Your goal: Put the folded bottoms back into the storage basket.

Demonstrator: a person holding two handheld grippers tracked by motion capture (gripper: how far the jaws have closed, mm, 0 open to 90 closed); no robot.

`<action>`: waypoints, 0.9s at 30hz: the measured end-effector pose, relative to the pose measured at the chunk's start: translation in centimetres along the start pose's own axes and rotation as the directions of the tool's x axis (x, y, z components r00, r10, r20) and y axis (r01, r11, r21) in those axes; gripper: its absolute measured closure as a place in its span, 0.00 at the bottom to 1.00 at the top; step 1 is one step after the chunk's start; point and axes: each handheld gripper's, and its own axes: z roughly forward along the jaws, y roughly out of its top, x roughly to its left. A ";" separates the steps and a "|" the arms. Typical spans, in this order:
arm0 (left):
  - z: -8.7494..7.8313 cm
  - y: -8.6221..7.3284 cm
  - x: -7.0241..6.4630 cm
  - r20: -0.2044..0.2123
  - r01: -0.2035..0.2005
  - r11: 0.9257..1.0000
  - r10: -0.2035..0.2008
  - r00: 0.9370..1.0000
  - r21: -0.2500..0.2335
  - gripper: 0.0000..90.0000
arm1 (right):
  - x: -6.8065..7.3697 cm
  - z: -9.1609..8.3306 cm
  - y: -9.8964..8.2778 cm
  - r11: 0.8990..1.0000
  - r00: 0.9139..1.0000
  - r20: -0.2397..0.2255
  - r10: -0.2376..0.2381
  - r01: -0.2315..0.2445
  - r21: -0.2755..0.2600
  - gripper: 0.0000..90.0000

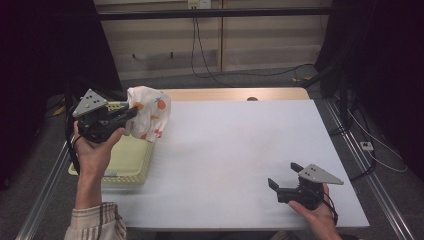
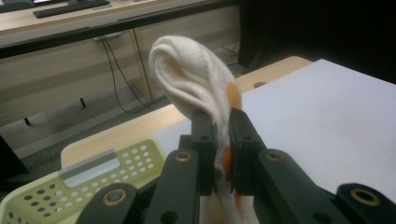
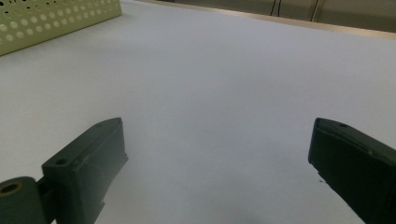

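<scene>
High view shows your left gripper [image 1: 131, 111] pinching the fruit-print cloth [image 1: 150, 112] above the basket [image 1: 131, 161] at nine o'clock, right gripper [image 1: 285, 175] spread and idle at five o'clock; that thin edge grip could slip if you swing fast.

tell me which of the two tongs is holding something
The left tongs, up by the yellow basket, pinch a white orange-printed cloth; the right tongs stand open over the bare table.

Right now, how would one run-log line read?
left gripper: shut on cloth, above basket | right gripper: open, over table
</scene>
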 end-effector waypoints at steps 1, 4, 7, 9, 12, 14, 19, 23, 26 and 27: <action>-0.1 0.0 0.1 -0.003 0.000 1.000 0.000 1.000 -0.001 0.92 | 0.0 0.0 0.0 1.000 1.000 0.001 0.002 -0.002 -0.001 0.05; -0.4 -0.1 0.3 -0.012 0.012 1.000 -0.012 1.000 -0.013 0.92 | 0.0 0.0 0.0 1.000 1.000 0.000 0.002 -0.002 -0.001 0.05; -0.7 -0.1 0.6 -0.020 0.008 1.000 -0.008 1.000 -0.009 0.92 | 0.0 0.0 0.0 1.000 1.000 0.000 -0.001 0.001 0.000 0.05; -0.8 -0.2 0.7 -0.024 0.009 1.000 -0.010 1.000 -0.008 0.92 | 0.0 0.0 0.0 1.000 1.000 -0.002 -0.001 0.001 -0.001 0.05; -1.1 -0.2 0.9 -0.026 0.014 1.000 -0.014 1.000 -0.012 0.92 | 0.0 0.0 0.0 1.000 1.000 0.000 0.001 -0.001 -0.001 0.05; -1.2 -0.3 1.1 -0.028 0.019 1.000 -0.020 0.999 -0.015 0.92 | 0.0 0.0 0.0 1.000 1.000 0.000 0.001 -0.001 -0.001 0.05; -1.6 -0.7 1.9 -0.035 0.034 0.999 -0.034 0.999 -0.010 0.92 | 0.0 0.0 0.0 1.000 1.000 -0.002 0.001 -0.001 -0.003 0.05; -1.7 -1.1 2.6 -0.039 0.048 0.999 -0.048 0.998 -0.004 0.92 | 0.0 0.0 0.0 1.000 1.000 -0.001 -0.001 0.001 -0.001 0.05; -1.8 -1.5 3.2 -0.048 0.059 0.998 -0.058 0.997 0.005 0.92 | 0.0 0.0 0.0 1.000 1.000 -0.003 -0.002 0.002 -0.001 0.05; -1.8 -1.5 3.3 -0.049 0.058 0.998 -0.058 0.997 0.007 0.92 | 0.0 0.0 0.0 1.000 1.000 -0.002 -0.003 0.003 -0.001 0.05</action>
